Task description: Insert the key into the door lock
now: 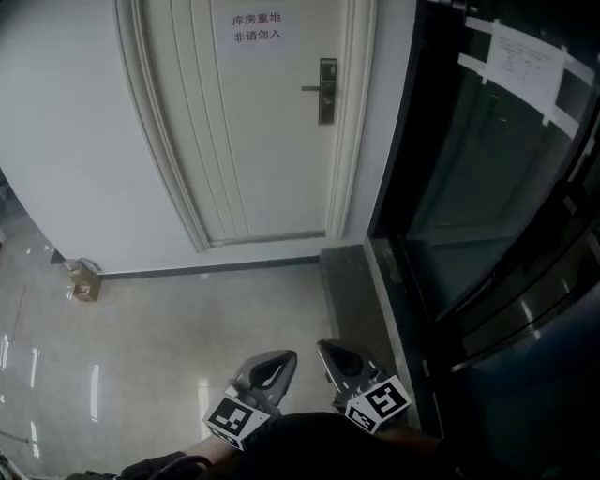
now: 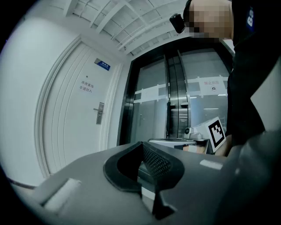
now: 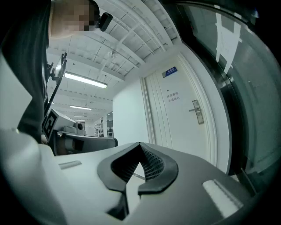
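Note:
The white door [image 1: 253,122] stands ahead, with its metal lock plate and lever handle [image 1: 325,91] at the right edge; the same lock [image 2: 100,113] shows in the left gripper view, and the lock [image 3: 197,111] in the right gripper view. Both grippers are held low in front of the person and point level toward the door, well short of it. My left gripper [image 1: 284,357] has its ribbed pads [image 2: 154,159] pressed together. My right gripper [image 1: 327,350] is also shut, its pads [image 3: 151,163] meeting at the tip. No key shows in any view.
A dark glass sliding door [image 1: 487,169] with taped paper notices fills the right side. A paper sign [image 1: 257,28] hangs on the white door. A small cardboard box [image 1: 84,280] sits on the glossy floor by the left wall. A dark sill [image 1: 352,281] runs along the glass.

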